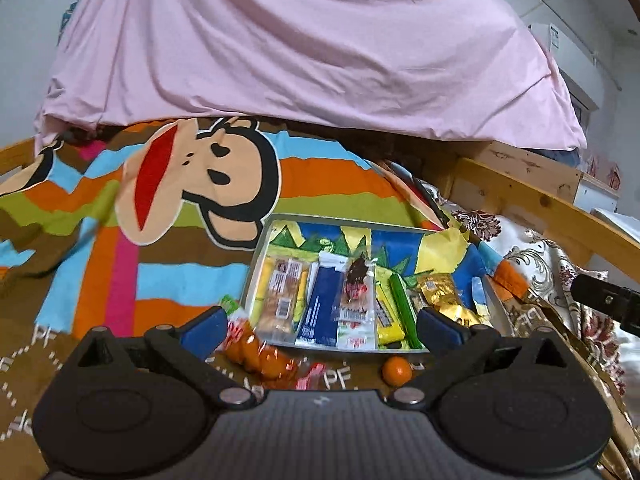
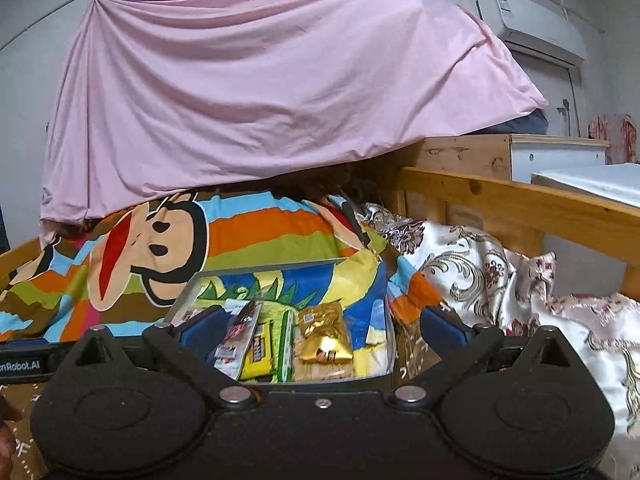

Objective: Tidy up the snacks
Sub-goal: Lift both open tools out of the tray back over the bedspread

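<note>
Snack packets (image 1: 320, 300) fill a tray (image 1: 256, 264) on the bed; light, crinkly, best pinched at edges. Both hand-held grippers (image 1: 320, 326) (image 2: 320, 326) gape empty.

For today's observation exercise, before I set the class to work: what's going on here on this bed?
A person with a two-finger gripper in each hand is sorting snacks into a shallow tray on a striped cartoon bedspread. Several packets already lie side by side in it, among them a blue one and a gold one. Both the left gripper and the right gripper are open and empty. An orange packet and a small orange ball lie outside the tray.
</note>
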`<state>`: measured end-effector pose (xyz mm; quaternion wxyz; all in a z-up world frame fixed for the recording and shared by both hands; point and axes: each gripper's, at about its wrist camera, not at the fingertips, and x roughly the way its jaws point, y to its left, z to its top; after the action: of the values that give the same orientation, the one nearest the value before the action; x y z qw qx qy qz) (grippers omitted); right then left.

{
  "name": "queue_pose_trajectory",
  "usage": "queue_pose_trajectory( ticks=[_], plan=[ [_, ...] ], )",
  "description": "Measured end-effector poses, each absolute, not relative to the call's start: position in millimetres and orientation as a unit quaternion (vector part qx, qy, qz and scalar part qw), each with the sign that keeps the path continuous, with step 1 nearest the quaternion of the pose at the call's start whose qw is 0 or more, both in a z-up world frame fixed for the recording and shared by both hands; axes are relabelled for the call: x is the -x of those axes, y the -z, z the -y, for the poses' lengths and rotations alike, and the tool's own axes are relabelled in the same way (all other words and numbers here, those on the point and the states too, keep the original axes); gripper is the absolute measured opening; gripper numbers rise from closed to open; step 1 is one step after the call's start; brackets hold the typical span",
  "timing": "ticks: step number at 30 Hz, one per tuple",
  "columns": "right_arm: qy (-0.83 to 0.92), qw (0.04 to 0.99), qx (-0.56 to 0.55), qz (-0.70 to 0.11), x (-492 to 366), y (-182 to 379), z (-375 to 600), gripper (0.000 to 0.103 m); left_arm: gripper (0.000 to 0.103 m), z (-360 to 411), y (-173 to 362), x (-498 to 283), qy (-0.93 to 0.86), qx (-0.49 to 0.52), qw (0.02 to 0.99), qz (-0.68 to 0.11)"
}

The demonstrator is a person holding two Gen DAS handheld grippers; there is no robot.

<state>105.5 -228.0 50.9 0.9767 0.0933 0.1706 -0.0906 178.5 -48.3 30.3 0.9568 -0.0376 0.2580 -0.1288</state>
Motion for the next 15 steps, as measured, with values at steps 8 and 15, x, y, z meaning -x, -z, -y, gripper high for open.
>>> queue_pose_trajectory(
  ticks=[8,15],
  plan=[
    [0.079,0.977,-0.087,-0.178,-74,-49,212,0.102,0.102,31,-28,-138,0.096,0.031,0.960,-0.260],
    [0.068,0.975,-0.083,-0.196,-53,-45,192,0.102,0.102,16,-30,-108,0.083,0.036,0.963,-0.253]
  ],
)
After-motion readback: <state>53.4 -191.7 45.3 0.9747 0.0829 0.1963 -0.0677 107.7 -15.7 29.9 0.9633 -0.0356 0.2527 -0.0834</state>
